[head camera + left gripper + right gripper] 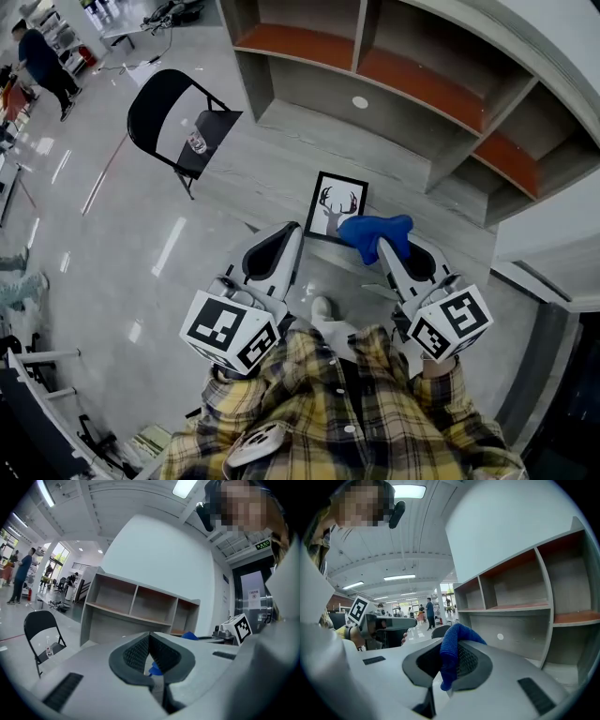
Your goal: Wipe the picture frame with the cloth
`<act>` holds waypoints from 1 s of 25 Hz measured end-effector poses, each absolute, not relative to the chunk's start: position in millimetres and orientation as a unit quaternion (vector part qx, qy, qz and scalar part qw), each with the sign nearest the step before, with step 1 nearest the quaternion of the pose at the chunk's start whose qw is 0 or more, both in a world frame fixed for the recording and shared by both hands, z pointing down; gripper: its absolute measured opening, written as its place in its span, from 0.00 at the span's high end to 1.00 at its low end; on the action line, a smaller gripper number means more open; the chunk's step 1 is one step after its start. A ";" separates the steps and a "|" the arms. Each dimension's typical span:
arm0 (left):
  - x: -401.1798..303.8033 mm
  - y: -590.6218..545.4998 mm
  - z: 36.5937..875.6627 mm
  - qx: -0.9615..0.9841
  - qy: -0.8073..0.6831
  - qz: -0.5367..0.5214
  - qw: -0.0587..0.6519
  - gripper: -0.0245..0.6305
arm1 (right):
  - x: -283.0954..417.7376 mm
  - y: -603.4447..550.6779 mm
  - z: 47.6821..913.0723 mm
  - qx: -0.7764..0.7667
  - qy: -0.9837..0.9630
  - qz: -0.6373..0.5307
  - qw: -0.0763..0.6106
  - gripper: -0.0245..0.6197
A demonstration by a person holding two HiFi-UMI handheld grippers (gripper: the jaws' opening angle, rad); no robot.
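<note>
Wiping looks barely begun: right gripper (386, 253) pinches blue cloth (375, 232) mid-frame, at picture frame's (335, 206) lower-right corner, contact unclear; left gripper (292, 230) closed, empty.

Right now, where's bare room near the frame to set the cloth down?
Bare ledge lies left of the picture frame, toward the folding chair, and behind it up to the shelf unit. Crowded on the frame's right: the cloth in the right gripper overlaps its corner.
</note>
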State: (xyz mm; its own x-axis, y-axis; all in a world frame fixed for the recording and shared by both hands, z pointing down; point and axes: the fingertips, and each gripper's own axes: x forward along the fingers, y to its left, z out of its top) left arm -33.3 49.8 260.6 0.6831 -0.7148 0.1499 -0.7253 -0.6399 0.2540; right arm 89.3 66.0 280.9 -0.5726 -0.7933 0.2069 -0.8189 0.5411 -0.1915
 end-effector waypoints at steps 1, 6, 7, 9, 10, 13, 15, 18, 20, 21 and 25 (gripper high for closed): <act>-30.0 41.7 262.3 0.906 -0.396 0.019 0.150 0.96 | 92.5 59.1 282.2 0.460 -0.876 0.136 0.048 0.90; -19.3 4.5 273.0 0.911 -0.379 0.034 0.157 0.96 | 102.2 33.9 291.1 0.477 -0.865 0.148 0.049 0.90; -17.4 -4.0 275.7 0.913 -0.375 0.035 0.159 0.96 | 103.6 28.0 293.4 0.481 -0.862 0.148 0.051 0.90; -14.0 -21.1 280.2 0.916 -0.367 0.037 0.160 0.96 | 104.7 15.9 297.6 0.489 -0.858 0.146 0.057 0.90; -12.7 -29.9 281.9 0.917 -0.362 0.038 0.161 0.96 | 104.7 9.4 299.3 0.492 -0.856 0.146 0.058 0.90; -10.4 -58.2 285.8 0.925 -0.339 0.044 0.167 0.96 | 101.7 -12.5 302.3 0.509 -0.845 0.151 0.059 0.90; -12.2 -77.9 287.6 0.931 -0.320 0.048 0.169 0.96 | 96.5 -27.7 304.7 0.524 -0.836 0.155 0.059 0.90; -16.8 -107.2 290.0 0.940 -0.292 0.057 0.169 0.96 | 87.6 -53.5 310.3 0.546 -0.820 0.165 0.053 0.90; -19.8 -126.6 289.8 0.946 -0.269 0.065 0.169 0.96 | 80.1 -71.3 313.6 0.563 -0.807 0.173 0.048 0.90; -21.3 -135.9 289.6 0.949 -0.257 0.069 0.169 0.96 | 76.3 -79.8 315.0 0.572 -0.800 0.176 0.046 0.90; -28.2 -168.5 293.4 0.957 -0.218 0.084 0.172 0.96 | 64.1 -112.0 317.6 0.602 -0.777 0.178 0.042 0.90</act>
State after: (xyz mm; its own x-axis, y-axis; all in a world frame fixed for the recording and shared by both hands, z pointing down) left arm -28.2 -168.5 293.4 0.8912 -0.3877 0.2354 -0.4455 -0.8459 0.2933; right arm 64.1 -112.0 317.6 -0.2712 -0.9210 0.2797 -0.9508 0.2111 -0.2268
